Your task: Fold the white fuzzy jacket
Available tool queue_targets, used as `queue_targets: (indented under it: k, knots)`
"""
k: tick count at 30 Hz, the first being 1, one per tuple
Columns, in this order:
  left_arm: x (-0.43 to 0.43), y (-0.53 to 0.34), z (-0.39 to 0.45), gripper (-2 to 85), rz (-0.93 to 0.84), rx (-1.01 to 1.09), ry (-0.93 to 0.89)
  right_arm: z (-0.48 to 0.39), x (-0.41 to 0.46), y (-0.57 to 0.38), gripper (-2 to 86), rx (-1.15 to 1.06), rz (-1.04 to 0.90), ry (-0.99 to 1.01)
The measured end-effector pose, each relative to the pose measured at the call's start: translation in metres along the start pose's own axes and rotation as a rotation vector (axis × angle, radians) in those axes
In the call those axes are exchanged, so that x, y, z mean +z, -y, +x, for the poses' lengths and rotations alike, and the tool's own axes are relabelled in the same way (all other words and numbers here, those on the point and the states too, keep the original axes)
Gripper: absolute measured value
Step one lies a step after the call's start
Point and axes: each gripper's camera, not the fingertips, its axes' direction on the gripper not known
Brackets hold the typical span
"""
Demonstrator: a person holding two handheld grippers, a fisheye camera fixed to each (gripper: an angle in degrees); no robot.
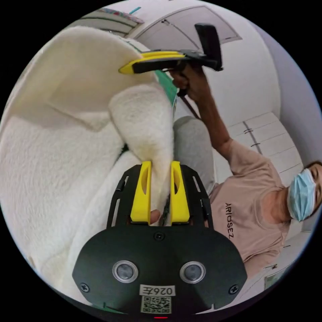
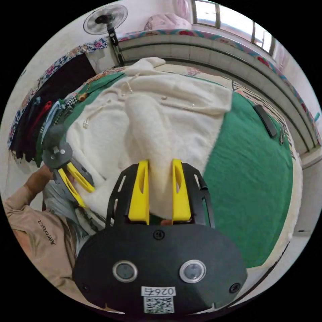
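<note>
White fuzzy jacket point(image 2: 174, 110) is spread on a green blanket point(image 2: 251, 174) on the bed, w/ the far part lying flat and the near part lifted up. In the right gripper view, a thick fold of fuzz is pinched between both yellow jaws of the right gripper point(image 2: 160, 167), so it is closed on the jacket. In the left gripper view, the left gripper point(image 1: 160, 169) is closed on a fuzzy fold too, prob. a sleeve or the near edge; which one can't be told. The right gripper point(image 1: 127, 69) is also seen there, higher up & beside the raised cloth. The left gripper point(image 2: 85, 194) is seen low at the jacket's near side in the right gripper view, held by a hand point(image 2: 38, 177).

Step in hand looks like a fold-over of the near part onto the flat part. To do it well:
- Both grips should be kept tight, since fuzz is thick & slippy.
- Both grippers should be moved together at the same height, so the edge stays straight.
- The fold should be laid down softly and lined up w/ the far edge before the jaws are opened.
- The small pearl buttons point(image 2: 164, 98) should not be snagged.
</note>
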Motion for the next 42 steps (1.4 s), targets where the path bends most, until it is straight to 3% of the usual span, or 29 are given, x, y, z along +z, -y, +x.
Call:
queue_targets:
  k: [3,5,6,8,10,13,18,22,24,28,36,39,42]
  knots:
    - [-0.027,-0.016,0.024,10.0,0.051,0.132,-0.058,0.018,-0.017,-0.016,7.2,0.009,0.018,-0.043]
    - [-0.059,-0.044,0.038,6.4,0.141,0.238,-0.21,0.031,-0.028,-0.021,6.6,0.01,0.045,-0.054]
    - [-0.086,-0.067,0.044,5.4,0.233,0.311,-0.31,0.036,-0.031,-0.022,6.5,0.014,0.058,-0.047]
    - [-0.133,-0.104,0.042,4.1,0.393,0.328,-0.324,0.053,-0.041,-0.016,6.4,0.018,0.128,0.007]
    - [-0.202,-0.146,0.018,0.6,0.611,0.098,-0.018,0.065,-0.044,-0.005,6.3,-0.001,0.192,0.032]
    - [-0.268,-0.16,-0.026,0.5,0.753,-0.174,0.379,0.085,-0.035,0.028,5.6,-0.014,0.246,0.021]
    - [-0.323,-0.11,-0.153,10.6,0.723,-0.464,0.404,0.139,0.004,0.093,5.7,0.097,0.123,-0.005]
    - [-0.345,-0.064,-0.223,14.2,0.61,-0.633,0.444,0.198,0.022,0.119,7.3,0.234,0.091,0.128]
    - [-0.351,-0.049,-0.238,15.9,0.569,-0.642,0.45,0.22,0.021,0.12,7.6,0.283,0.116,0.158]
    - [-0.357,-0.024,-0.267,18.1,0.563,-0.609,0.253,0.271,0.015,0.112,7.8,0.387,0.19,0.202]
    - [-0.376,0.009,-0.283,16.5,0.52,-0.649,0.28,0.334,0.024,0.13,9.6,0.509,0.255,0.37]
    - [-0.4,-0.006,-0.273,16.1,0.608,-0.556,0.181,0.345,0.026,0.141,9.7,0.52,0.269,0.353]
    - [-0.437,-0.054,-0.246,12.5,0.78,-0.548,0.33,0.361,0.029,0.156,10.0,0.52,0.262,0.308]
